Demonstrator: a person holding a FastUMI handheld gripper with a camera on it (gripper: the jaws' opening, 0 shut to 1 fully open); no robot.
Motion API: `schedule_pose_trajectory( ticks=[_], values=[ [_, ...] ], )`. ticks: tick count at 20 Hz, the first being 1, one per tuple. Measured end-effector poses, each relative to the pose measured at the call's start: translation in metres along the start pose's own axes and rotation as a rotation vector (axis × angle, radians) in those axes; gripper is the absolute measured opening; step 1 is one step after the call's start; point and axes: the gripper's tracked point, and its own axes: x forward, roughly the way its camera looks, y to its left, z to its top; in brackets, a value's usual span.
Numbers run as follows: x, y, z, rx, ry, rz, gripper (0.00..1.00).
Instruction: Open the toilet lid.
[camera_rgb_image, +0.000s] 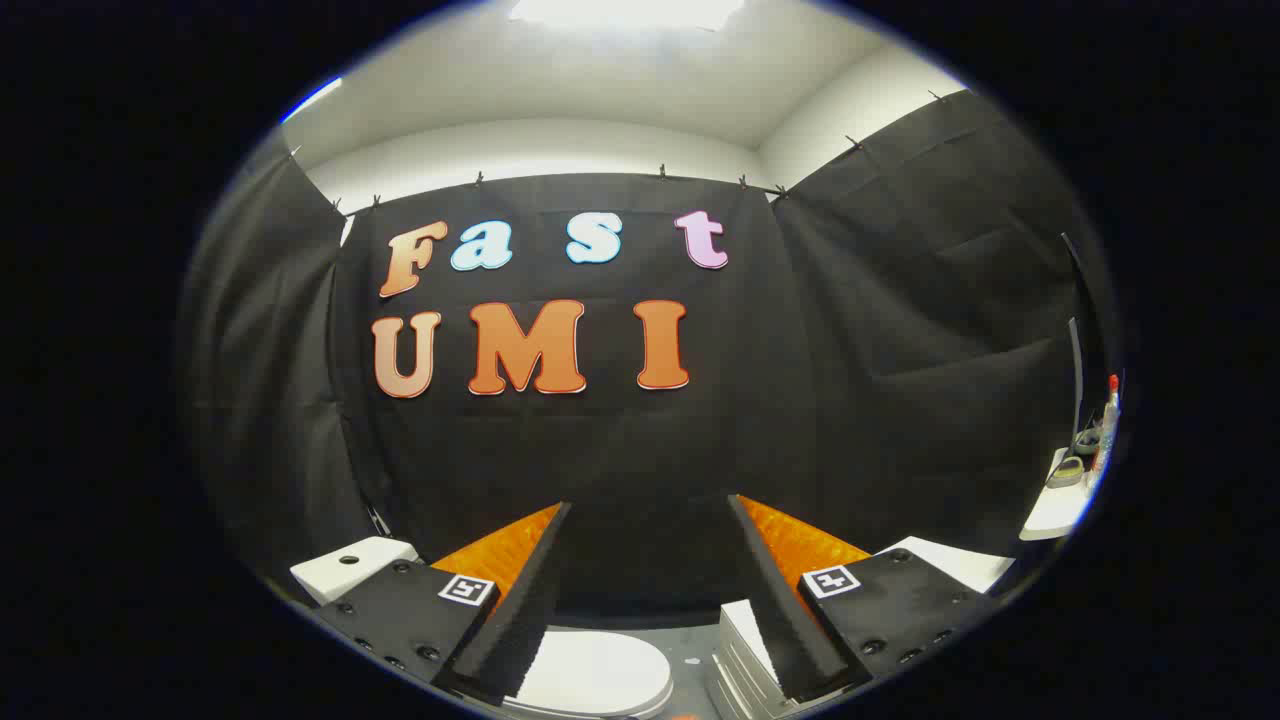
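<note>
The white toilet lid (600, 672) lies flat and closed, low down just beyond and below my left finger. The white tank (350, 568) with a round button on top stands to its left, partly behind that finger. My gripper (648, 510) is open, held above the toilet, with only the booth's black cloth wall between its fingers. Nothing touches either finger.
A stack of white flat things (745, 655) sits on the grey floor under my right finger. A white shelf (1055, 510) at the far right carries a spray bottle (1108, 425) and small items. Black cloth walls close in the booth.
</note>
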Motion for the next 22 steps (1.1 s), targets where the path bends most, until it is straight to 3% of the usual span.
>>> schedule_pose_trajectory(
  ticks=[14, 22],
  values=[
    [0.011, 0.008, -0.010, -0.011, 0.022, 0.023, 0.96],
    [0.021, 0.009, -0.037, 0.021, 0.060, 0.026, 0.96]
  ],
)
